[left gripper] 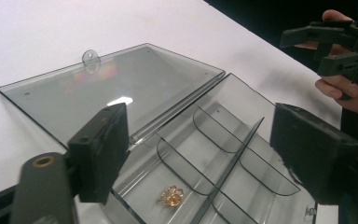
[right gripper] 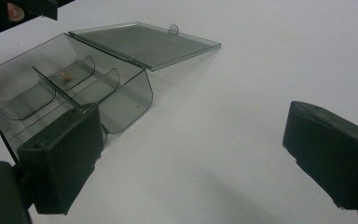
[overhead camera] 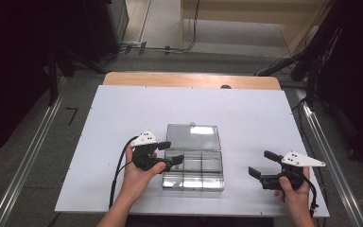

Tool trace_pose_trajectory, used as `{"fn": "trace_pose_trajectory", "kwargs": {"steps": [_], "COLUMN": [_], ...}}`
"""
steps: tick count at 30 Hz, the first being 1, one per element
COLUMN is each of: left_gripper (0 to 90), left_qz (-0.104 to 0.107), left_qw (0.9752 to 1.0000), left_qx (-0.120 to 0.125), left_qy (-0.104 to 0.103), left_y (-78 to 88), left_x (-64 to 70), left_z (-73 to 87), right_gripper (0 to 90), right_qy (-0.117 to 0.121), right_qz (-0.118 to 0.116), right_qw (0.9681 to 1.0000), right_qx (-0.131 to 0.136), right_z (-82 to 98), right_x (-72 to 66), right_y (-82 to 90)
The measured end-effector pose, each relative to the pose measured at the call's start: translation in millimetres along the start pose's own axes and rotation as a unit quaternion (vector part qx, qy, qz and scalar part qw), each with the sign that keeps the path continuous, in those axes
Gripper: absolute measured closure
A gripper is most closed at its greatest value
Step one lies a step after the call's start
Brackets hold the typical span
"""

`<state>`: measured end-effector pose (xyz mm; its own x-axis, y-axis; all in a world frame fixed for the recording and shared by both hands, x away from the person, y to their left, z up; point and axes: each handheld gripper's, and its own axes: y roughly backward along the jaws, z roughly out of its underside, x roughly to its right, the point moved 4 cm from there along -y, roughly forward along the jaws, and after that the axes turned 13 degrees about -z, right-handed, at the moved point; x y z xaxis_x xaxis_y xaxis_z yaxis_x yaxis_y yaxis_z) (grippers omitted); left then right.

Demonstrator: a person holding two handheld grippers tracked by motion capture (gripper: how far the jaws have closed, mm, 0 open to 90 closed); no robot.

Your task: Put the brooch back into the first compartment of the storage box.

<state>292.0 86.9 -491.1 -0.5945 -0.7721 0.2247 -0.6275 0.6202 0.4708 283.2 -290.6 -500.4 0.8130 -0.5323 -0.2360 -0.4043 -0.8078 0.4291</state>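
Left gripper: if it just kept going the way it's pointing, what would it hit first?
Probably the clear box. The left gripper points down into its open tray, fingers apart, toward the dividers just past the small gold piece. Depth is hard to judge.

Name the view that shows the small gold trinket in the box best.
The left gripper view: the gold trinket lies close and sharp in a compartment of the clear box. The right gripper view shows a faint speck; the high view cannot resolve it.
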Motion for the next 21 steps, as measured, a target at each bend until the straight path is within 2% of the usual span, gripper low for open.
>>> {"fn": "trace_pose_trajectory", "kwargs": {"steps": [8, 12, 21], "left_gripper": [4.0, 3.1, 0.6], "left_qz": [0.009, 0.005, 0.01], "left_qw": [1.0, 1.0, 0.9999], "left_qx": [0.002, 0.006, 0.011], "left_qy": [-0.002, 0.004, -0.001], "left_y": [5.1, 7.8, 6.3], "left_x": [-8.3, -13.7, -16.8], "left_z": [-7.8, -12.0, -20.1], "right_gripper": [3.5, 3.4, 3.5], "right_qy": [0.003, 0.002, 0.003], "right_qz": [-0.004, -0.004, -0.007], "right_qw": [1.0, 1.0, 1.0], "right_qx": [-0.001, -0.002, 0.001], "right_z": [-1.6, -1.6, -3.3], "right_x": [-4.0, -5.7, -8.8], "right_y": [-2.5, -1.7, -2.9]}}
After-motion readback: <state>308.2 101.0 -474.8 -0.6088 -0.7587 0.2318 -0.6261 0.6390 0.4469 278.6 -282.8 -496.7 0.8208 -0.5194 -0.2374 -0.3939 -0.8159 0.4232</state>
